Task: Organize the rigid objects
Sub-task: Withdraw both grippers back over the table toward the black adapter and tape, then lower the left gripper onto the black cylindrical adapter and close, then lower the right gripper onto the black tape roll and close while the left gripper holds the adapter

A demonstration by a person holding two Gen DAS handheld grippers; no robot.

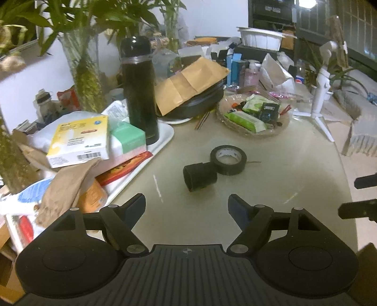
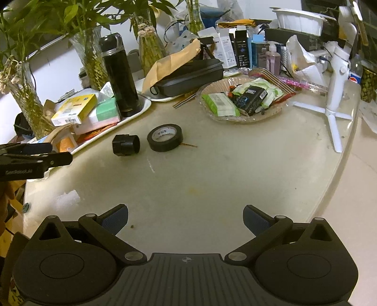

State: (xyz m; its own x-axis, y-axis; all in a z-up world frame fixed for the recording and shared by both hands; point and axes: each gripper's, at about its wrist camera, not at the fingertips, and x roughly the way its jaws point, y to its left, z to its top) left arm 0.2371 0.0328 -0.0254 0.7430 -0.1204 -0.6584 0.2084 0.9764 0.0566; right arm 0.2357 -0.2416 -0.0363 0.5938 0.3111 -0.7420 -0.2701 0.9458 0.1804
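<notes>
Before me lies a pale, rounded table (image 2: 212,179), its far edge crowded with clutter. A white wall (image 1: 28,94) rises behind leafy plants (image 2: 70,21) in glass vases. Dark shelving (image 1: 271,14) stands at the far right, under dim light.

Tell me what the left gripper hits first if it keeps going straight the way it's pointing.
Most likely the short black tube lying on the table just ahead of the open left gripper, with the tape roll right behind it; depth is uncertain.
</notes>
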